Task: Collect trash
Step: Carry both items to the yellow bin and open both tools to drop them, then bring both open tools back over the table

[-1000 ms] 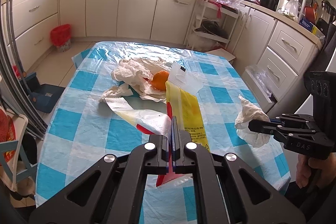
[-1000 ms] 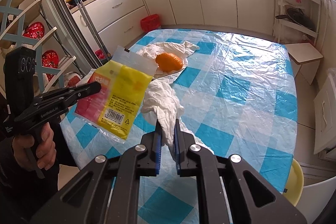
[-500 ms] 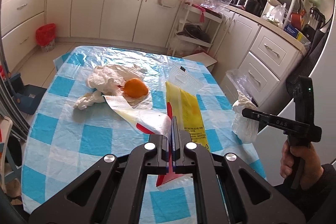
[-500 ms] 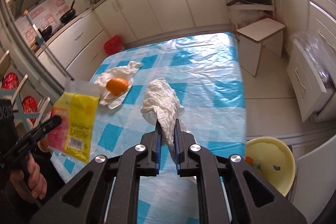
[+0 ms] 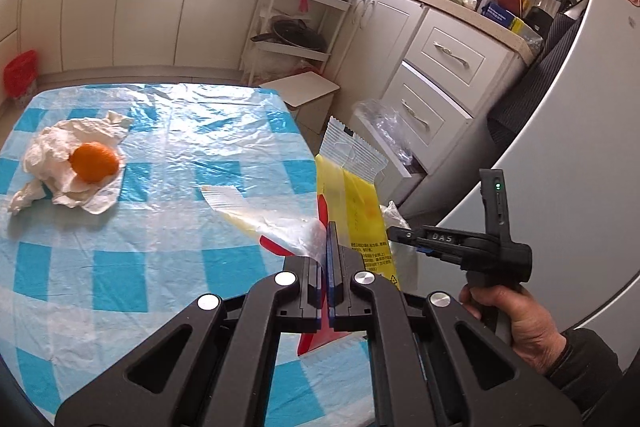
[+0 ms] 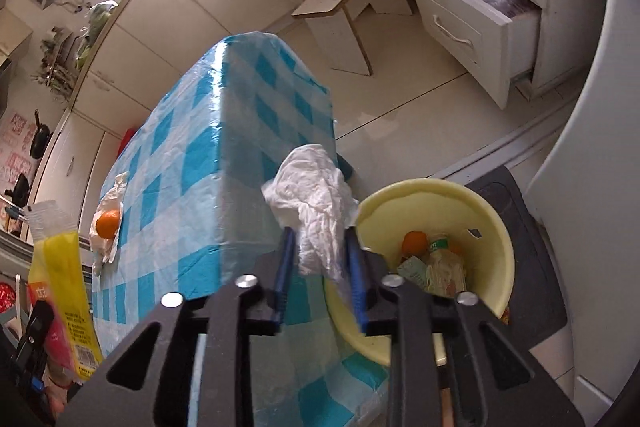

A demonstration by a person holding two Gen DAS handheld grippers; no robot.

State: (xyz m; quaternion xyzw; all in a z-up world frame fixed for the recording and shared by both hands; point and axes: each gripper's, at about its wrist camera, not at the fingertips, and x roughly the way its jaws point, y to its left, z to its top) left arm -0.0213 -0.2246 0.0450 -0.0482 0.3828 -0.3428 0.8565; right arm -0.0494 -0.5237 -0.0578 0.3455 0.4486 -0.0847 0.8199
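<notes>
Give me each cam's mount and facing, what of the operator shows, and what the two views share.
Left wrist: on the left gripper, looking over the checked table to the cabinets; fingers shut on the yellow wrapper; the right gripper and a hand show.
Right wrist: on the right gripper, tilted down past the table corner to the yellow bin; fingers opening around the crumpled tissue.
Shared: table, wrapper, orange on paper, open drawer.

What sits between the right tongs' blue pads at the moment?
The crumpled white tissue, seen in the right wrist view; the right tongs are opening beside the yellow bin.
</notes>
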